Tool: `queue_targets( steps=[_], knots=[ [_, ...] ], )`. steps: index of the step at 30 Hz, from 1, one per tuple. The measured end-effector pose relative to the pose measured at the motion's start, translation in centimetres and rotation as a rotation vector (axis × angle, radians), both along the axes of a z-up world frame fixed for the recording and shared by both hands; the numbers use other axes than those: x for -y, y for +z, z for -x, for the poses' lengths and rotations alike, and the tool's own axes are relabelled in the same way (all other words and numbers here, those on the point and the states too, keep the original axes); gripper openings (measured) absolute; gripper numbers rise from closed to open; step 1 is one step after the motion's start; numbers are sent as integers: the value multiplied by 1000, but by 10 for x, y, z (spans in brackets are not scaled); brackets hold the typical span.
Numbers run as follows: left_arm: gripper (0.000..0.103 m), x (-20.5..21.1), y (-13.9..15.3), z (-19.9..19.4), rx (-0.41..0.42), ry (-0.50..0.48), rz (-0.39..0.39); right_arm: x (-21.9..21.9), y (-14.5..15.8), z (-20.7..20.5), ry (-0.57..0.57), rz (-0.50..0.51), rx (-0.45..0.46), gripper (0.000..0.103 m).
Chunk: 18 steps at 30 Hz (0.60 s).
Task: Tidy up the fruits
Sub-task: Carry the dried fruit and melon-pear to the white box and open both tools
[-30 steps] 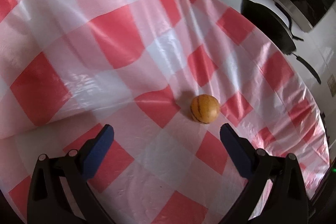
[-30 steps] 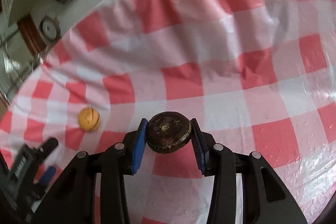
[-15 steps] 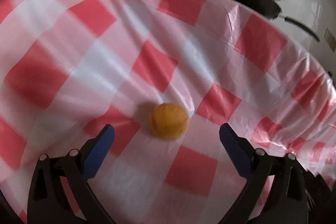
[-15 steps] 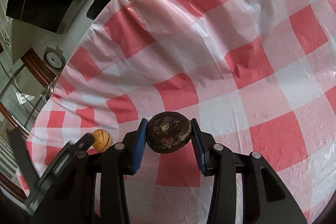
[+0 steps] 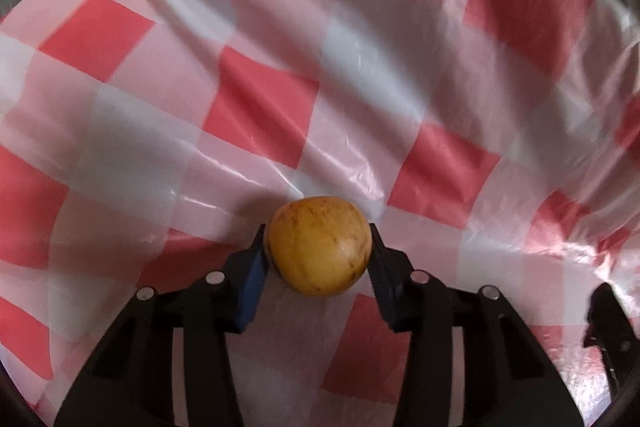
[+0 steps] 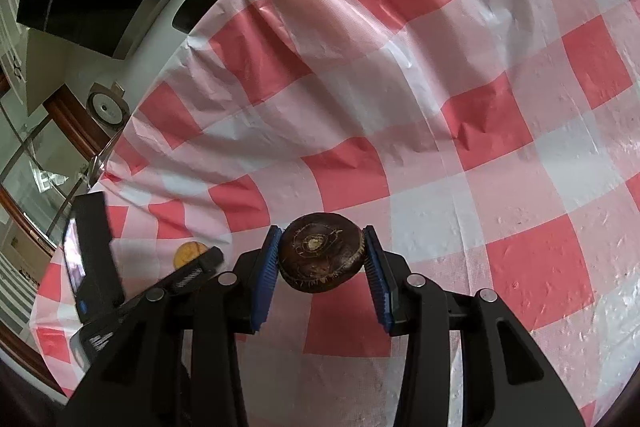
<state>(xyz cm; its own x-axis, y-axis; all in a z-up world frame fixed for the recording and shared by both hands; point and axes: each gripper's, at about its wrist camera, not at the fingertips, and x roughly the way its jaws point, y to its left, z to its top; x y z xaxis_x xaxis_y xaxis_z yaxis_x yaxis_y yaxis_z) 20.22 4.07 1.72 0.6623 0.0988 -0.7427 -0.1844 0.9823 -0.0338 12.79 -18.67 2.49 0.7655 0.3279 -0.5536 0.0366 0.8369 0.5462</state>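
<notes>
I had the left gripper clamped on the round yellow-orange fruit, at 6 o'clock on the red-checked plastic cloth. The right gripper held a dark-brown flattened fruit. Step: pickup. Next, I judged: lift, find destination.

Dark fruit btwn right tongs, checkered cloth.

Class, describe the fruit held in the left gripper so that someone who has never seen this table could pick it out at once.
Start at the red-and-white checked tablecloth covering the table. Low over it, the left gripper holds a fruit between its blue pads: the yellow fruit. It is round, smooth and orange-yellow with faint brown flecks, unlike the flattened dark brown fruit in the right gripper.
</notes>
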Motion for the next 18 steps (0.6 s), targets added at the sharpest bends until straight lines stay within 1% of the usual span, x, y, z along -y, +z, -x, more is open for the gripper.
queue_targets(
  steps=[3, 6, 8, 10, 12, 14, 16, 18],
  knots=[
    [47, 2, 9, 19, 62, -9, 22, -3, 0, 0, 12, 17, 3, 41],
    [47, 4, 21, 39, 130, -8, 75, -9, 1, 1, 25, 48, 10, 41],
    [47, 5, 24, 55, 159, -9, 98, -11, 1, -1, 32, 61, 9, 41],
    [47, 8, 24, 77, 176, -9, 103, -12, 0, -2, 35, 66, 7, 41],
    [47, 5, 23, 92, 173, -12, 116, -12, 0, -3, 37, 67, 4, 41],
    [47, -1, 18, 116, 173, -4, 123, -12, -1, -4, 43, 71, 1, 41],
    [47, -15, 20, 136, 180, 6, 118, -13, -1, -4, 47, 75, 1, 41],
    [47, -17, 22, 152, 190, 20, 131, -14, -1, -5, 47, 77, 1, 41]
  ],
)
